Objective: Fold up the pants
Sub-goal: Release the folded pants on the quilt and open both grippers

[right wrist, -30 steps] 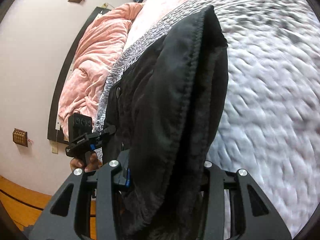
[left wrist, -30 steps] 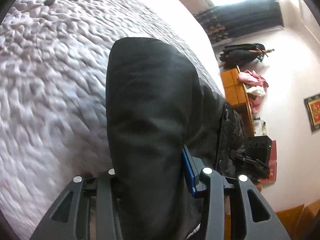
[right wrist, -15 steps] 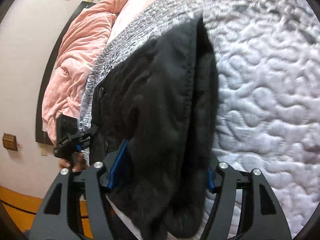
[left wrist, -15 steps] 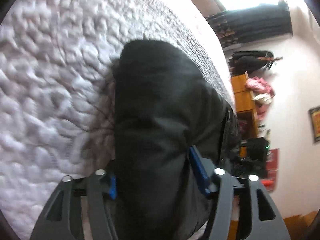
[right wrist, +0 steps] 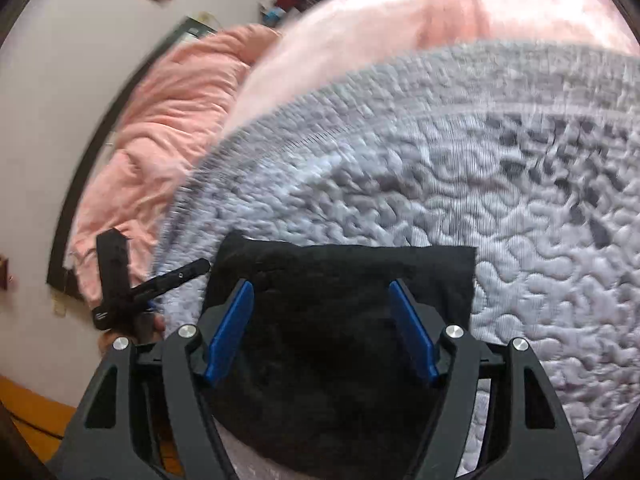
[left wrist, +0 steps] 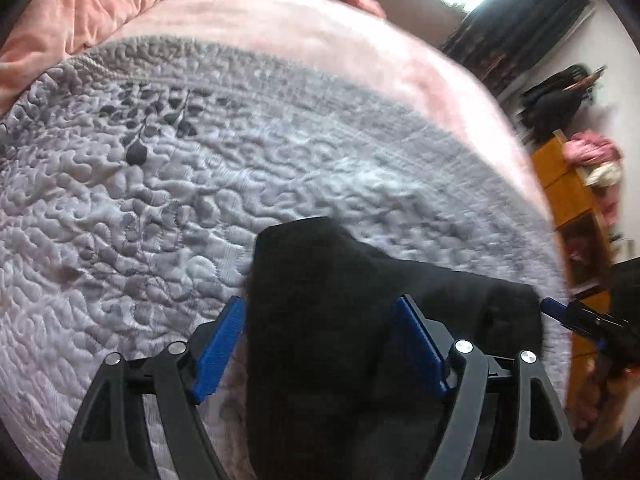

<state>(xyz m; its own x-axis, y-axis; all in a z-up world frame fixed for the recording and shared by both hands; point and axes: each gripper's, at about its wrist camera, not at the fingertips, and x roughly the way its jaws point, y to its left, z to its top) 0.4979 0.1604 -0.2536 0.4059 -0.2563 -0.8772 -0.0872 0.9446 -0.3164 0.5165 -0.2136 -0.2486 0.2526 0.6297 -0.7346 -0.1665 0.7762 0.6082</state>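
Observation:
The black pants point(left wrist: 340, 308) lie folded in a flat bundle on the grey quilt point(left wrist: 160, 184); they also show in the right wrist view point(right wrist: 344, 300). My left gripper point(left wrist: 320, 320) is open, its blue pads point(left wrist: 220, 344) apart on either side of the fabric. My right gripper point(right wrist: 320, 304) is open too, its pads point(right wrist: 412, 336) straddling the other end of the bundle. Each gripper shows in the other's view, the right one at the edge point(left wrist: 580, 316) and the left one at the bed's edge point(right wrist: 132, 292). Nothing is pinched.
A pink blanket point(left wrist: 280, 28) covers the far part of the bed, with a crumpled pink duvet point(right wrist: 160, 120) at the side. An orange wooden shelf point(left wrist: 568, 192) with clothes stands by the wall. Wooden floor point(right wrist: 32, 412) lies below the bed edge.
Both grippers have opened and let go of the pants, which now lie down flat on the quilt. Both cameras have tilted up, showing more of the bed.

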